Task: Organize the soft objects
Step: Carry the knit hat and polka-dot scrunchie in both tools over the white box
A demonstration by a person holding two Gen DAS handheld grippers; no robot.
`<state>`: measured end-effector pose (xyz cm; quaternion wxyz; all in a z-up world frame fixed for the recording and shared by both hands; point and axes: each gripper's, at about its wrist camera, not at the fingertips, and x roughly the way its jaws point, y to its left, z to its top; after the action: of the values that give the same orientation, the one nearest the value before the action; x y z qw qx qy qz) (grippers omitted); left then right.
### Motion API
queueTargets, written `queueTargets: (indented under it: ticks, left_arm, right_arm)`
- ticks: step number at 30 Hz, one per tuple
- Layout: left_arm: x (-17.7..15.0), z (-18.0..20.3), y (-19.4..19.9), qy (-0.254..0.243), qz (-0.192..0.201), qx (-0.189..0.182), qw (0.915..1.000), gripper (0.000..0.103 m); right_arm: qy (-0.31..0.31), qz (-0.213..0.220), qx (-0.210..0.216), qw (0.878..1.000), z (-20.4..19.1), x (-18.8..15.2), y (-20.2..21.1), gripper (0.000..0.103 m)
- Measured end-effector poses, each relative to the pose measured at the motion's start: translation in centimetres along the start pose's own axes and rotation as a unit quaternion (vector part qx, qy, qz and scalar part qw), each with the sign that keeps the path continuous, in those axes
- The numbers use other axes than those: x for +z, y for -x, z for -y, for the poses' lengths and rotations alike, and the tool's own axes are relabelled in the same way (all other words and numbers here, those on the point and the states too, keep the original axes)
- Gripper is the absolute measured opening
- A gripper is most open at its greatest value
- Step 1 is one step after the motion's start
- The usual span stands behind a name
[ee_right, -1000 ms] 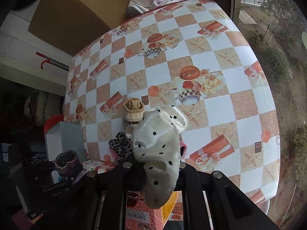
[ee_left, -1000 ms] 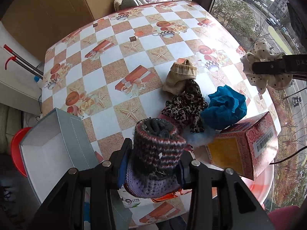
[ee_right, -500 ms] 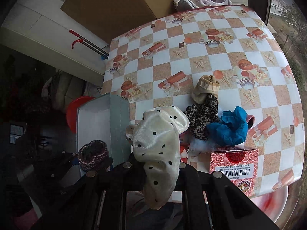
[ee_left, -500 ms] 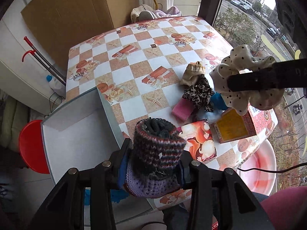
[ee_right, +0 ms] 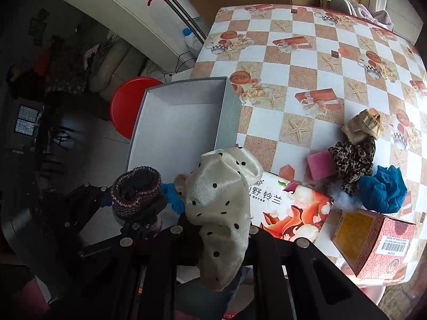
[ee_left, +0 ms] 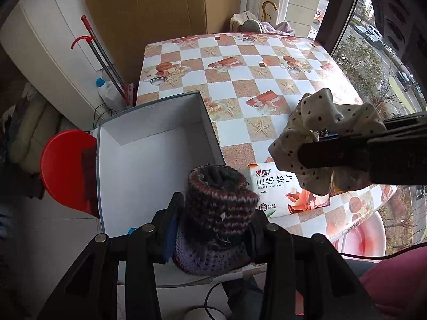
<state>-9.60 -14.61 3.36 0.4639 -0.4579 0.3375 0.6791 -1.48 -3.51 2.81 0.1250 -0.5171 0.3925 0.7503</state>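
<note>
My left gripper (ee_left: 213, 229) is matte black plastic, two angular fingers with round silver screw heads along the frame and a blue pad on the left jaw. My right gripper (ee_right: 221, 229) has the same black build and silver screws. A dark red garment covers my lap.

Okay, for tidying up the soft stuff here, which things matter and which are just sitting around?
Part of the job:
knitted sock in left tool
spotted scrunchie in right tool
grey box
leopard scrunchie
blue scrunchie
beige sock

Just lying about:
tissue pack
red carton
red stool
</note>
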Motion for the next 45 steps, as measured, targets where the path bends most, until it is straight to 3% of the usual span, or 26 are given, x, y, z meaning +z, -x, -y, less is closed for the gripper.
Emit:
queueTargets:
  ticks: [14, 45]
  left_arm:
    - [-1.9, -3.2, 0.6, 0.056, 0.004, 0.013, 0.9983, 0.044]
    - [-3.6, -5.5, 0.1, 0.106, -0.011, 0.029, 0.9939, 0.045]
  right_arm:
    - [0.048, -0.022, -0.004, 0.999, -3.9, 0.9, -1.7, 0.015]
    - [0.066, -0.045, -0.005, 0.997, -5.5, 0.7, -3.2, 0.015]
